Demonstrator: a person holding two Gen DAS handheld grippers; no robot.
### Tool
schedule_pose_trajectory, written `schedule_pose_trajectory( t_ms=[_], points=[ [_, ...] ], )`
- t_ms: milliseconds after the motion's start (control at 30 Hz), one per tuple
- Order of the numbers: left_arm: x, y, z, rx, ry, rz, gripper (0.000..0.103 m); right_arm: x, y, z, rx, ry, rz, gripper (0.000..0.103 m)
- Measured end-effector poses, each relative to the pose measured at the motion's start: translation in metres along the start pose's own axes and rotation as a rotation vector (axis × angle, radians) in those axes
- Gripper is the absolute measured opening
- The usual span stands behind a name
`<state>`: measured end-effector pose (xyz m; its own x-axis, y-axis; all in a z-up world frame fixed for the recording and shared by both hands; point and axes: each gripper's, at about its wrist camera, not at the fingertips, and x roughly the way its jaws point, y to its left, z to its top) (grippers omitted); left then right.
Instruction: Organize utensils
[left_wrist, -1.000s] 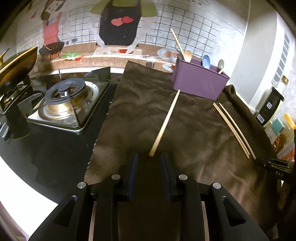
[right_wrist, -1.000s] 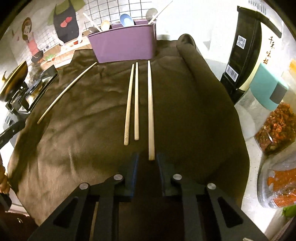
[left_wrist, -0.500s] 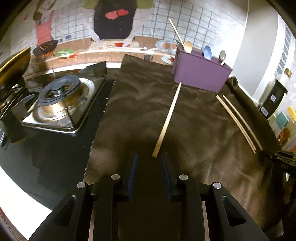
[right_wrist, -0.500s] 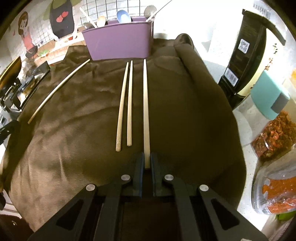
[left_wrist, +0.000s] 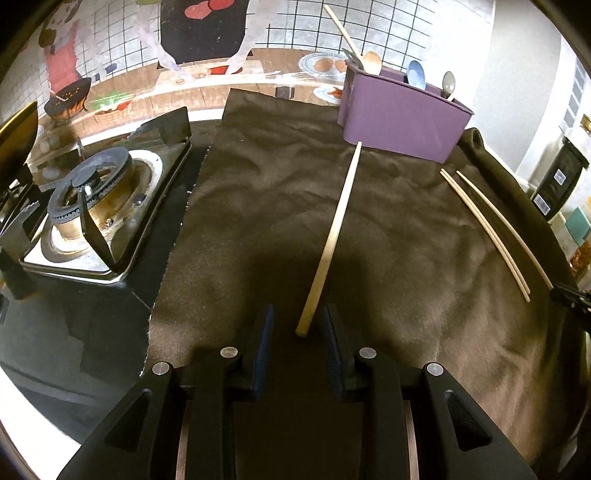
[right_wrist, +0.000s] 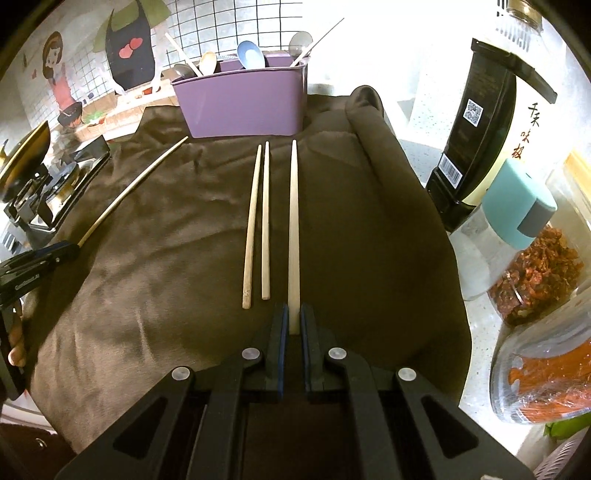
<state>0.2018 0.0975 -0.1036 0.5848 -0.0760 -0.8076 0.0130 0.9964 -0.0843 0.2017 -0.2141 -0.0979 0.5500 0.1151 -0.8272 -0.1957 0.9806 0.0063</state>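
Right wrist: right gripper (right_wrist: 291, 325) clamps the chopstick's (right_wrist: 293, 229) near end.

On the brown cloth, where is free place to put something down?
Bare brown cloth lies between the lone chopstick and the chopstick pair; another patch runs from the held chopstick to the cloth's rolled edge. The counter beside it is crowded with a sauce bottle and jars.

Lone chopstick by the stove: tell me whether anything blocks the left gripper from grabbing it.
Nothing visible does. The left gripper has open jaws either side of the lone chopstick's near end, with only the brown cloth beneath. The other chopsticks lie well off to the side.
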Motion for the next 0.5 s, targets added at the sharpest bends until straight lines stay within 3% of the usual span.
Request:
schedule_pose_trajectory(
  t_ms=[367,500],
  points=[
    [0.007,-0.007,0.004,0.033,0.014,0.015,0.026,0.002,0.000,0.002,-0.002,-0.001,0.015,0.005],
    [0.006,-0.009,0.004,0.040,0.008,0.002,0.013,0.002,0.000,0.004,-0.003,-0.006,0.022,0.005]
  ],
)
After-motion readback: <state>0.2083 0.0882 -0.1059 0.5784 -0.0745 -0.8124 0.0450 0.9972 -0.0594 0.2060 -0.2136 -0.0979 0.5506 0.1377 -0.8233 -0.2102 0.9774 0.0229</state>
